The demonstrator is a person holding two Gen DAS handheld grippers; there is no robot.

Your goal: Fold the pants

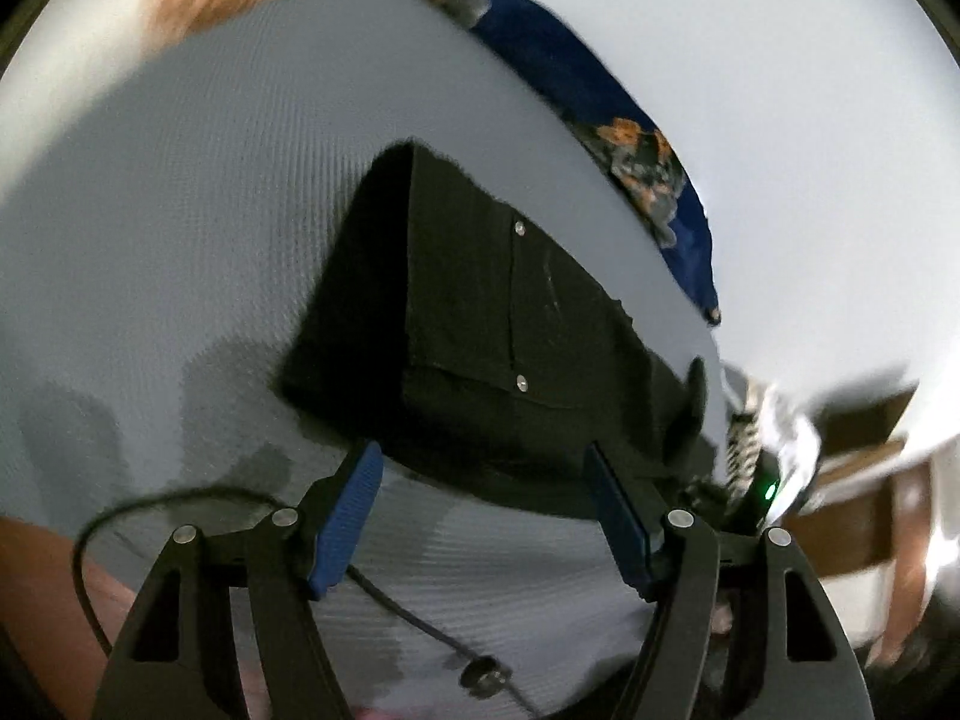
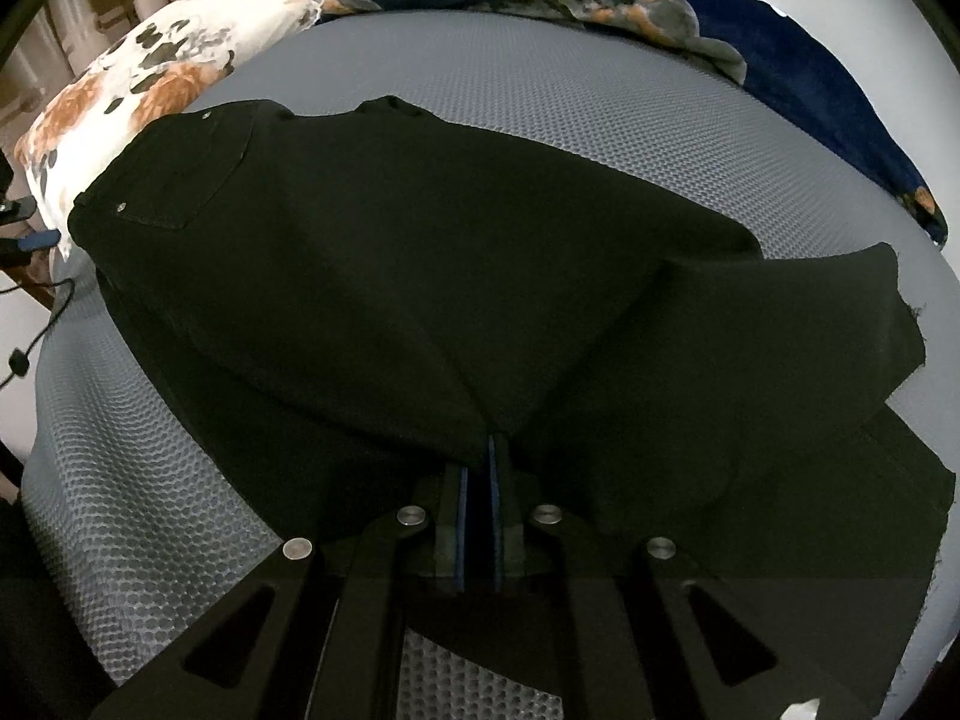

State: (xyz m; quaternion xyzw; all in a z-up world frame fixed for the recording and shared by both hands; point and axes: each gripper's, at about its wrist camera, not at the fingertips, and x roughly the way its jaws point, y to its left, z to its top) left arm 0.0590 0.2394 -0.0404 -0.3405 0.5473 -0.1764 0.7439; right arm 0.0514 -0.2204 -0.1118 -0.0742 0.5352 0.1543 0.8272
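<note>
Bare grey mattress [image 2: 540,96] surrounds the black pants [image 2: 390,252] on the near and far sides. A floral pillow [image 2: 150,78], blue blanket [image 2: 810,78] and black cable [image 1: 408,606] border it.

Readable text: none in either view
Labels or brand marks: none legible on the black denim pants [image 2: 420,252], including the back pocket
Numbers or signs: none legible on the grey textured mattress cover [image 2: 540,90]
Printed patterns: floral print only, no lettering, on the white and orange pillow [image 2: 150,78] and the dark blue floral blanket [image 2: 750,42]
</note>
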